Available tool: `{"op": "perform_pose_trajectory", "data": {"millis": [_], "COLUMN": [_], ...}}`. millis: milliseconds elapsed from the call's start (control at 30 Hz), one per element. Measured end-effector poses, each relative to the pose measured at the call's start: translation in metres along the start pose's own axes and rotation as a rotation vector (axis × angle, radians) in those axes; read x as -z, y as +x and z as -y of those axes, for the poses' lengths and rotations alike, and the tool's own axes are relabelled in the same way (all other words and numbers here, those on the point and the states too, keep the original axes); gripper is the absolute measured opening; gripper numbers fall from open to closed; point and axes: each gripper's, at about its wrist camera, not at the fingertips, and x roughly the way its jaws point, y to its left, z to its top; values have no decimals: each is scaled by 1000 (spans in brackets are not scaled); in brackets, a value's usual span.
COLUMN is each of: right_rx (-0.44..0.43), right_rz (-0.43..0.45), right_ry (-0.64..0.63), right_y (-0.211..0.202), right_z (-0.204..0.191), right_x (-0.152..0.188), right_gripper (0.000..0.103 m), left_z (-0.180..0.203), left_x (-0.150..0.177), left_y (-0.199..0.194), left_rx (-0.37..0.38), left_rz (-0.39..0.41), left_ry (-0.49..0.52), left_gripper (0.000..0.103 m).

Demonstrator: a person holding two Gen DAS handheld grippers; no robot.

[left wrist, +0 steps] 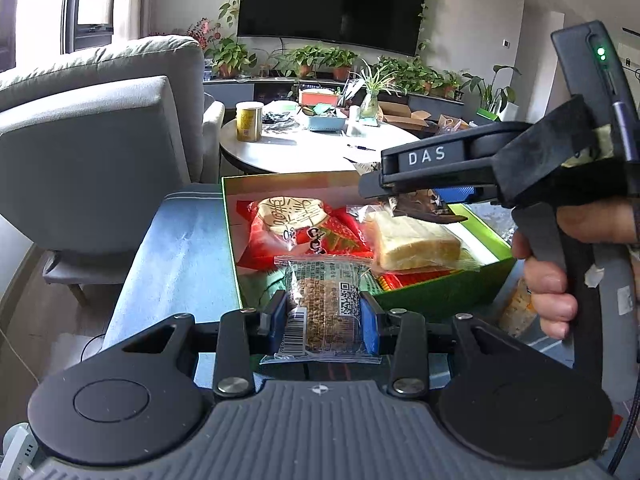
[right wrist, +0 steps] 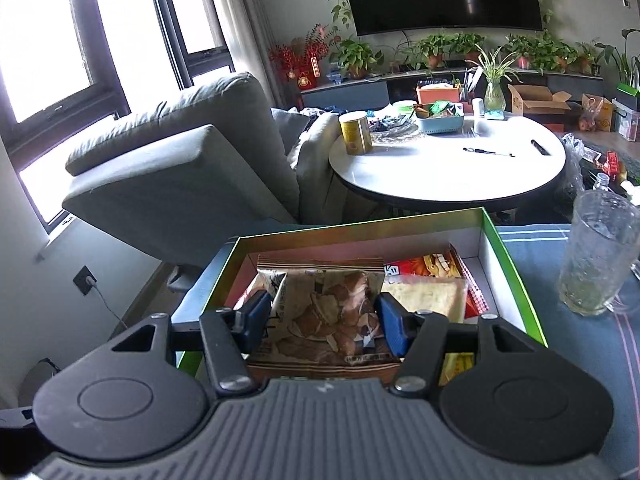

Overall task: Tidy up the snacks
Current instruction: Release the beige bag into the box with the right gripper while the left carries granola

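**Inspector A:** Left wrist view first. What is recorded?

**Inspector B:** The left gripper (left wrist: 325, 316) is clenched on a clear-wrapped grain bar (left wrist: 326, 302), the blue pads pressed against both of its long sides. The bar is held off the surface at the near edge of the green box (left wrist: 440, 300), which stands on the blue-covered desk (left wrist: 180, 248). The hold is judged to be a carry toward the box, where a red snack pack (left wrist: 296, 226) and a wrapped bread slice (left wrist: 416, 242) already lie.

**Inspector A:** Is anything else noted in that view?

**Inspector B:** The right gripper (left wrist: 376, 190) is seen from the side, above the far right part of the box, with a dark crumpled packet (left wrist: 424, 208) pinched at its tip. The person's hand (left wrist: 560, 268) is wrapped around its handle.

**Inspector A:** And the right wrist view?

**Inspector B:** The right gripper (right wrist: 320, 320) is shown closed on a brown snack bag (right wrist: 328, 312), held over the open box (right wrist: 516, 280). The bag is gripped across its width, presumably so that it can be lowered flat onto the contents.

**Inspector A:** What is gained from one view over the other?

**Inspector B:** Only the left view shows the grain bar and the hand. Only the right view shows the bag's printed face, the bare white floor at the box's right end, and a glass tumbler (right wrist: 600, 256) standing on the desk just beside the box. The tumbler is judged a knock hazard.
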Motion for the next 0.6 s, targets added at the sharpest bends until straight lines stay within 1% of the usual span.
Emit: {"op": "perform_pose_trajectory", "data": {"millis": [200, 333, 433, 600], "right_rx": [17, 26, 38, 48], "right_rz": [-8, 42, 61, 78], "right_ry": [5, 37, 54, 74], "right_y": [19, 25, 23, 4], "right_z": [1, 5, 10, 25], "right_x": [-4, -7, -9, -5], "right_gripper": [83, 85, 85, 85], "left_z": [-3, -4, -4, 4], "left_x": [-4, -5, -6, -11], "left_y": [10, 15, 18, 22], "left_rx": [8, 7, 0, 0], "left_rz": [0, -7, -9, -5], "left_ry": [-7, -7, -8, -5], "left_gripper": [35, 35, 35, 35]}}
